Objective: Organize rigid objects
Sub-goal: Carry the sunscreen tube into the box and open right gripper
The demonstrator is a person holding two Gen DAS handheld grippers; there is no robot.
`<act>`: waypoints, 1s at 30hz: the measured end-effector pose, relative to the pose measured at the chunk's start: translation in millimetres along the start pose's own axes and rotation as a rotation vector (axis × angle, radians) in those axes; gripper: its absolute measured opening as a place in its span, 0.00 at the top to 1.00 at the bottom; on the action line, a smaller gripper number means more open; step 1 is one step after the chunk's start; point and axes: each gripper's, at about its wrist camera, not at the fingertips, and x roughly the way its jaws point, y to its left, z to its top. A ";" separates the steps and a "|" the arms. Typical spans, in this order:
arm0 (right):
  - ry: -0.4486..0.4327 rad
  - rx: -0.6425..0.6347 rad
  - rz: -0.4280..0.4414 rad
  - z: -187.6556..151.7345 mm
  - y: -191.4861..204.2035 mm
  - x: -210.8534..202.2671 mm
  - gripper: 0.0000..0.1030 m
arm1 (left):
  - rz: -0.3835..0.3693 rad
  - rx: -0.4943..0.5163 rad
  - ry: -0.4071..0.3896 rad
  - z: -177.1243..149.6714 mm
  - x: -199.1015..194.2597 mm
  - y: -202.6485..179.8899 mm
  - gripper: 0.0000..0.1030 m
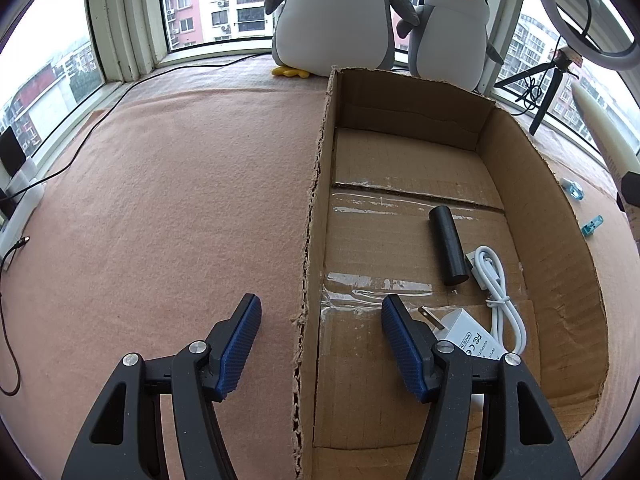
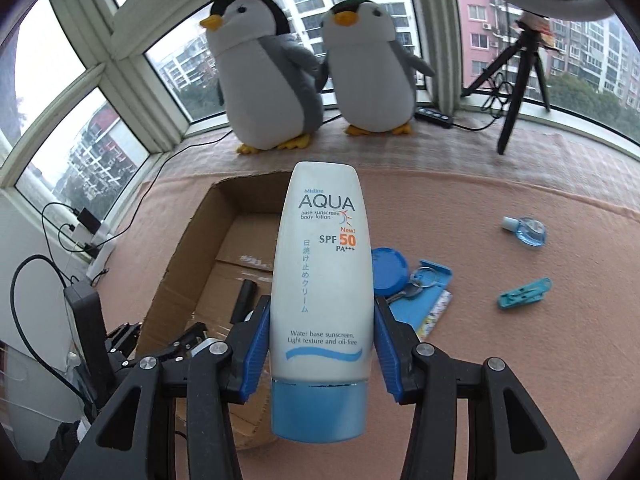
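While squeezing the sunscreen bottle [image 2: 320, 260] by its two sides, just above the blue cap, keeping the right tongs [image 2: 320, 308] closed snugly on it. Holding it up in the air off the bench [image 1: 180, 200], to the right of the cardboard box [image 1: 500, 140], cap end near the camera and flat end pointing away. Probably holding it low on the body so it is not slipping, and getting ready to be putting it in the box with the other hard things. Keeping the left tongs [image 1: 320, 304] wide open and gripping nothing, hanging over the box's torn left wall, one finger on each side. Lying inside the box: a black tube [image 1: 448, 248], a white charger [image 1: 464, 332] and a white cable [image 1: 500, 292]. Waiting on the pink cloth to the right: a blue lid [image 2: 388, 272], a blue clip [image 2: 524, 294] and a tiny blue bottle [image 2: 528, 230]. Needing care with the tall right box wall, standing between bottle and box floor. Sitting far back, out of the way: two toy penguins [image 2: 264, 80].
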 end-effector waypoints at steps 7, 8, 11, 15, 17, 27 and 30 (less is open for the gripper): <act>0.029 -0.045 0.040 -3.0 35.6 21.2 0.57 | -0.002 -0.003 -0.001 0.0 -0.3 1.7 0.35; 0.032 -0.049 0.040 -4.0 40.1 23.7 0.57 | -0.003 -0.003 -0.001 0.1 -0.3 1.6 0.35; 0.043 -0.056 0.045 -5.3 47.7 31.4 0.57 | -0.002 -0.003 -0.001 0.0 -0.4 1.6 0.35; 0.063 -0.069 0.036 -7.4 54.1 43.1 0.57 | -0.003 -0.004 -0.001 -0.1 -0.3 2.0 0.35; 0.071 -0.077 0.029 -8.7 56.2 46.9 0.57 | -0.003 -0.005 -0.002 -0.4 -0.3 2.3 0.35; 0.075 -0.092 0.015 -9.9 59.1 48.5 0.57 | -0.004 -0.004 -0.001 -0.3 -0.2 2.4 0.35; 0.070 -0.094 0.016 -8.9 60.4 46.5 0.56 | -0.004 -0.005 -0.001 -0.5 -0.4 2.9 0.35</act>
